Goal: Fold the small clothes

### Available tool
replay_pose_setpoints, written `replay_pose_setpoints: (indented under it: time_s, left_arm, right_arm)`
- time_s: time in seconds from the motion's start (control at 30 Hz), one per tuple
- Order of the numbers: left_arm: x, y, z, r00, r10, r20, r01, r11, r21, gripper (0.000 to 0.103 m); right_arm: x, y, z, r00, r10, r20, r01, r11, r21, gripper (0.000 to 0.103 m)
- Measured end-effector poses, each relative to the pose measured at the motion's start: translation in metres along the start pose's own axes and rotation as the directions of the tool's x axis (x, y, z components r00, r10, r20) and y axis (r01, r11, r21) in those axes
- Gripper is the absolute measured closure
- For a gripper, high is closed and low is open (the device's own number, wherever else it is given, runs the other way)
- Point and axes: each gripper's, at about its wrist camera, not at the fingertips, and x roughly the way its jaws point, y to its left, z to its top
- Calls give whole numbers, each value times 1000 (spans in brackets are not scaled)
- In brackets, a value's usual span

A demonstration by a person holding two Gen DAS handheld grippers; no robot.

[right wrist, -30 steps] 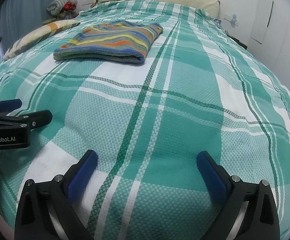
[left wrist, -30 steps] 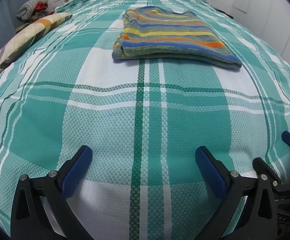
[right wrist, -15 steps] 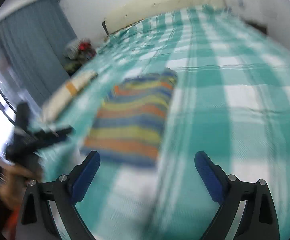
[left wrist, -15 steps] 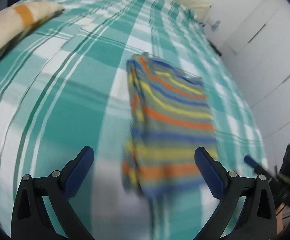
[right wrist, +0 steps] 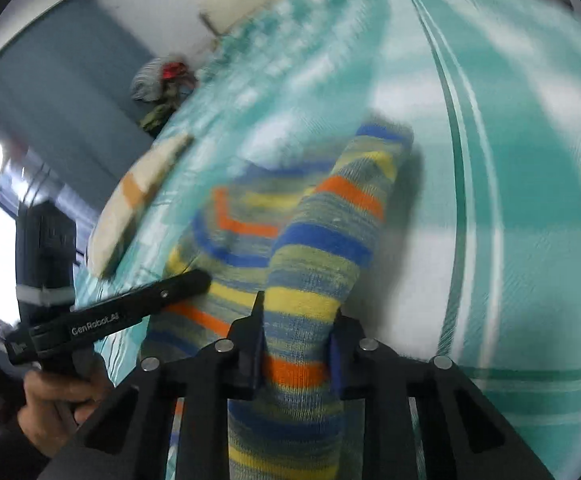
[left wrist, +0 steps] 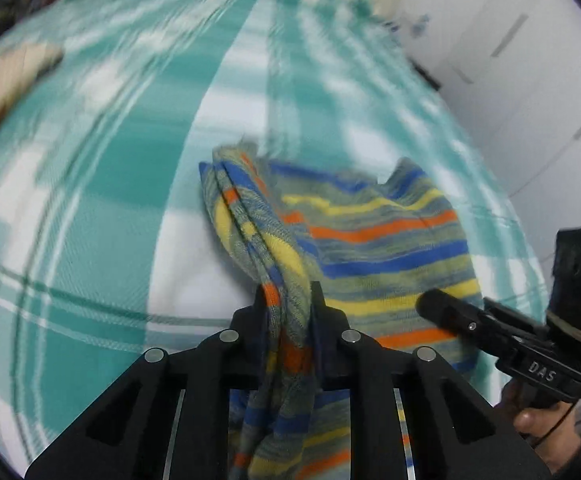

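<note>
A folded garment (left wrist: 370, 236) with blue, yellow, orange and grey-green stripes lies on a green and white plaid bedspread (left wrist: 102, 184). My left gripper (left wrist: 288, 304) is shut on its near left edge, with cloth bunched between the jaws. My right gripper (right wrist: 296, 312) is shut on the garment's (right wrist: 314, 232) near right edge. Each gripper shows in the other's view: the right one (left wrist: 442, 310) low at the right, the left one (right wrist: 194, 280) at the left. Both views are blurred by motion.
A cream pillow with an orange band (right wrist: 138, 200) lies on the bed's left side. A pile of clothes (right wrist: 162, 76) sits by the headboard. White cupboard doors (left wrist: 530, 80) stand to the right of the bed.
Both grippers moved forward from the near bed edge to the garment and went from wide open to shut on its near edge. The cloth now bunches up at the jaws.
</note>
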Motion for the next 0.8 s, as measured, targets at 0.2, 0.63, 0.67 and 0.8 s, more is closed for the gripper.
replay_pose_setpoints:
  time_s: [0.2, 0.63, 0.67, 0.8]
  left_arm:
    - [-30, -45, -14, 1000, 4, 31, -5, 999, 32, 39]
    - [-99, -94, -175, 882, 462, 97, -472, 864, 175, 3]
    - [-106, -96, -175, 884, 460, 85, -468, 869, 161, 3]
    - [-123, -104, -172, 889, 457, 6, -455, 884, 110, 3]
  right_arm:
    - [-88, 31, 12, 993, -72, 94, 82, 991, -105, 73]
    - [-160, 20, -139, 854, -517, -60, 512, 855, -80, 15]
    - [-168, 28, -143, 854, -518, -48, 515, 855, -62, 11]
    - [-196, 50, -148, 845, -534, -9, 534, 845, -21, 9]
